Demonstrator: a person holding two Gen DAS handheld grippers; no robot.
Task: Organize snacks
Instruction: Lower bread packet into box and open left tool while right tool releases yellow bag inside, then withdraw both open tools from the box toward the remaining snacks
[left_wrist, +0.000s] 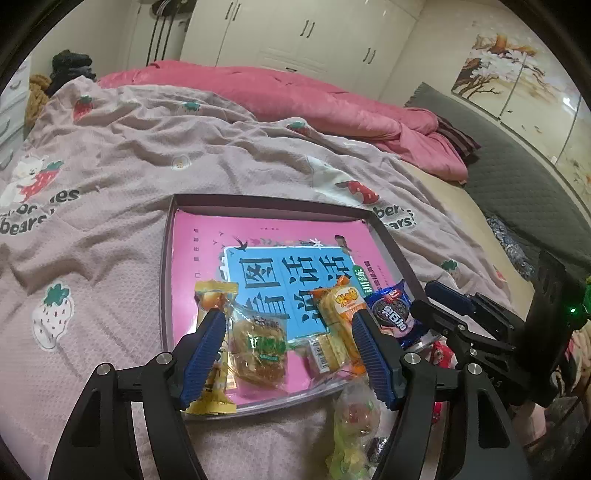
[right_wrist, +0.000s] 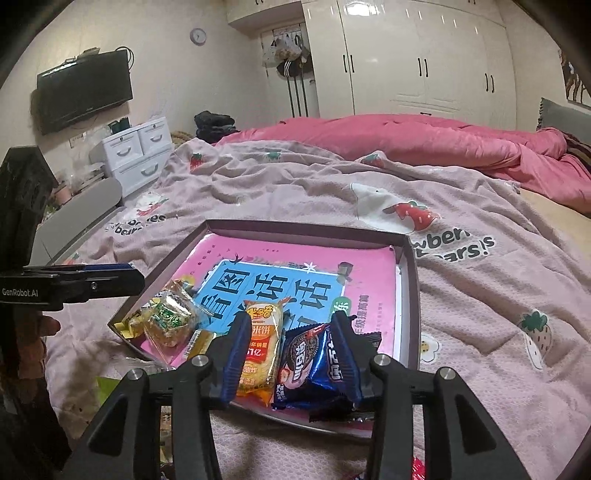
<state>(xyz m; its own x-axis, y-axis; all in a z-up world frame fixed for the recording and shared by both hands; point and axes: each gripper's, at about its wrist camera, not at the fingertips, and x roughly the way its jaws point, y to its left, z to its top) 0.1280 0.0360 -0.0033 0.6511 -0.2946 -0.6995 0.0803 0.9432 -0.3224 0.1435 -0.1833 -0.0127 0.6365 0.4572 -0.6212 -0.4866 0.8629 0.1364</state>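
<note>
Left wrist view. My left gripper (left_wrist: 291, 350) stands wide, jaws apart, nothing pinched. The clear-wrapped pastry (left_wrist: 258, 347) lies between the pads on the tray floor, apart from both. The yellow packet (left_wrist: 212, 332) sits under my left finger, half over the near rim of the tray (left_wrist: 273, 203). The orange rice-cracker pack (left_wrist: 338, 325) leans by the other finger. A clear bag of sweets (left_wrist: 354, 421) lies outside the tray on the blanket (left_wrist: 122, 155), not yet sorted.

Risk here: the yellow packet overhangs the rim (a nudge from my finger could tip it out onto the bed). The tray rests on soft, rumpled cloth, so pressing on an edge may tilt it and slide the lot.

Right wrist view. My right gripper (right_wrist: 291, 354) is partly open; the orange pack and the blue cookie packet (right_wrist: 314, 362) both lie in the gap. I see no firm pinch on either.

Risk: closing now may catch two packs at once, or crush the crackers. The blue packet lies near the front edge and could slip off.
</note>
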